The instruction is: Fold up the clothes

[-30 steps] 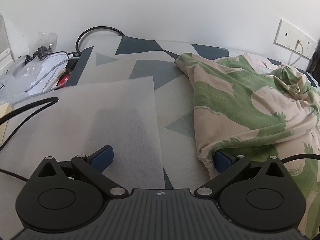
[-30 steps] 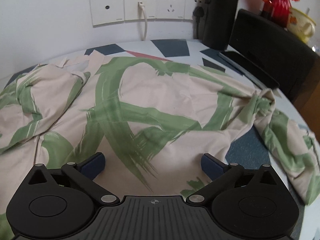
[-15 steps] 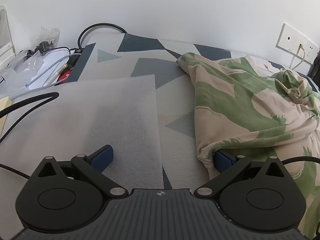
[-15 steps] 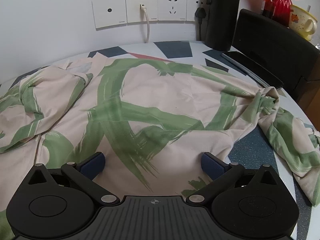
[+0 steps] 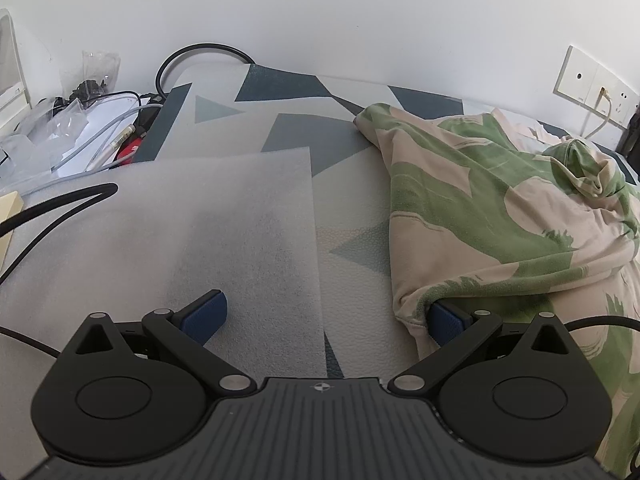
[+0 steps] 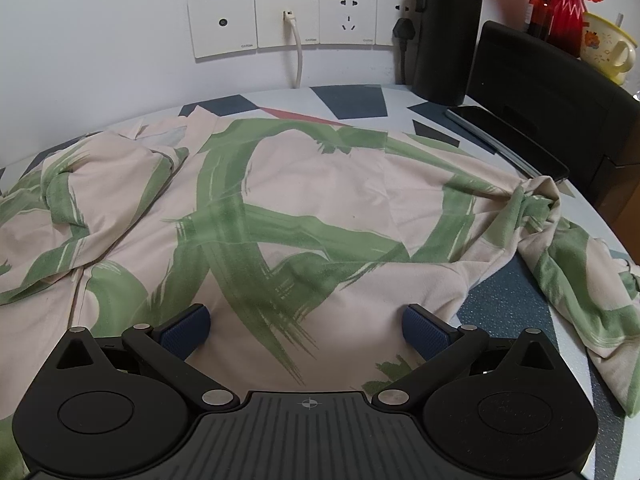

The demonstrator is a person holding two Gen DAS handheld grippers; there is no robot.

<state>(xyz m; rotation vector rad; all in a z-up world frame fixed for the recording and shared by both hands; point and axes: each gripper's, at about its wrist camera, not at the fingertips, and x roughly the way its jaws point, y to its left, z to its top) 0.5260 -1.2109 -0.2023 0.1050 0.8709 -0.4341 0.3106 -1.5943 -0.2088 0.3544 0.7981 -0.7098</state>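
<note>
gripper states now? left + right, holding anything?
Left tool: open, holding nothing; its right finger sits under the edge of the green-patterned garment.
Right tool: open, holding nothing, over the same garment.

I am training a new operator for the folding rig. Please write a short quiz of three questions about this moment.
1. True or false: the left gripper is shut on the garment.
2. Multiple choice: what lies under the left gripper's left finger? A) a translucent foam sheet B) a towel C) a book
3. Short answer: in the right wrist view, which dark container stands by the wall sockets?

Key:
1. False. Its fingers are wide apart; one pad sits at the garment's edge.
2. A, the foam sheet.
3. The black bottle.
</note>
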